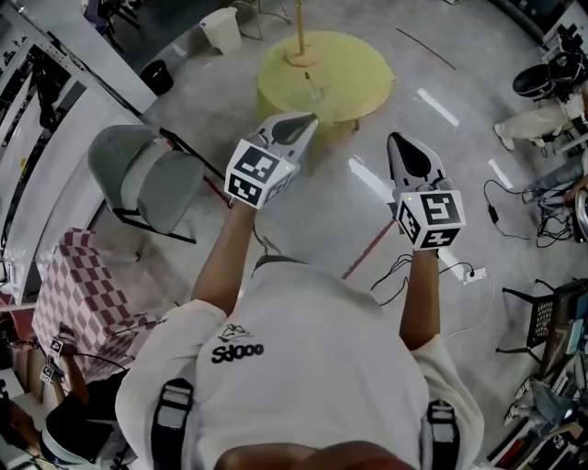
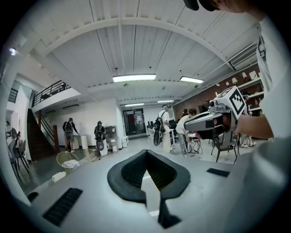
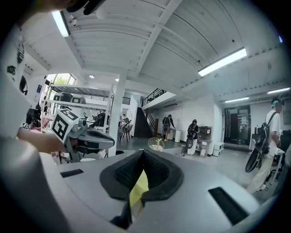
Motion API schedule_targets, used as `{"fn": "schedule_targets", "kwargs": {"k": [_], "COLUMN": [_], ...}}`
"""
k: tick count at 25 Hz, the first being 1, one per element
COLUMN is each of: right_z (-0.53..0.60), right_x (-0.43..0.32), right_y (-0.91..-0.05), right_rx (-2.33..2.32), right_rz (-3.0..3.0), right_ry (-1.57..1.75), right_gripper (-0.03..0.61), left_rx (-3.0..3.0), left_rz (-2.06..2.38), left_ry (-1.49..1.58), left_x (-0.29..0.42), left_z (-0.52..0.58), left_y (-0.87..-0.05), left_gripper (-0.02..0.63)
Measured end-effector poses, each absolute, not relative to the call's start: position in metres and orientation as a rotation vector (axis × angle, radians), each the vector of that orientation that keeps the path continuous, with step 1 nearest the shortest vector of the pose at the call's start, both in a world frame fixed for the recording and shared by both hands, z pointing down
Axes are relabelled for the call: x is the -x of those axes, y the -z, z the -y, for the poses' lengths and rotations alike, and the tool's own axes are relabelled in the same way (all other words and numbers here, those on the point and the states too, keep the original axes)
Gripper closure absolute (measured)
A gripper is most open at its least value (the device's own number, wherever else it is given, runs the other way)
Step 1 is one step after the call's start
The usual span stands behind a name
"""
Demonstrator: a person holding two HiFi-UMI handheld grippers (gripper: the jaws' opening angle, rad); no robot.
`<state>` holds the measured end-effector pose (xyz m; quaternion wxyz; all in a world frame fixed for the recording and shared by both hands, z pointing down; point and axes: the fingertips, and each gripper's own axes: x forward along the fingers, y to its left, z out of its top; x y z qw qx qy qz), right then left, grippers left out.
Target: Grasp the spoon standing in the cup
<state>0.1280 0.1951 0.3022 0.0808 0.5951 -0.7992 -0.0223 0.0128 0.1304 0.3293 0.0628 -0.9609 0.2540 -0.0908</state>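
Observation:
A round yellow table (image 1: 354, 87) stands on the floor ahead of me, with a wooden post (image 1: 299, 37) rising from it. A small clear cup-like thing (image 1: 315, 92) sits near the table's middle; it is too small to make out a spoon. My left gripper (image 1: 301, 122) is raised in front of me, its tip short of the table's near edge, and is shut with nothing held. My right gripper (image 1: 401, 139) is held up beside it to the right, also shut and empty. In the gripper views both pairs of jaws, left (image 2: 145, 153) and right (image 3: 142, 152), meet at the tips.
A grey folding chair (image 1: 147, 179) stands to my left, and a checked cloth (image 1: 78, 294) covers something at lower left. A white bin (image 1: 220, 27) and a black bin (image 1: 158, 76) stand beyond. Cables and a power strip (image 1: 464, 273) lie on the floor at right. Several people (image 2: 163, 125) stand far off.

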Motion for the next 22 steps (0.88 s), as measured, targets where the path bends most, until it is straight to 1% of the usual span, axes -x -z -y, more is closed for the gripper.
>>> {"fn": "schedule_targets", "kwargs": {"k": [9,14,22], "right_z": [-0.185,-0.152,-0.053], "right_x": [-0.152,-0.167,-0.168], "right_y": [-0.319,-0.339,-0.351], "right_rx": [-1.693,-1.697,-1.697], "right_rz": [2.428,2.392,2.363], "right_ry": [0.038,-0.035,-0.067], "right_gripper": [0.557,0.557,0.557], "left_rx": [2.878,2.915,2.923], "left_rz": [-0.823,-0.837,-0.833], "left_ry": [0.323,0.355,0.378], "left_x": [-0.039,-0.054,-0.058], "left_z": [-0.124,-0.085,0.017], "left_y": [-0.347,-0.366,-0.377], "left_gripper": [0.586,0.586,0.587]}}
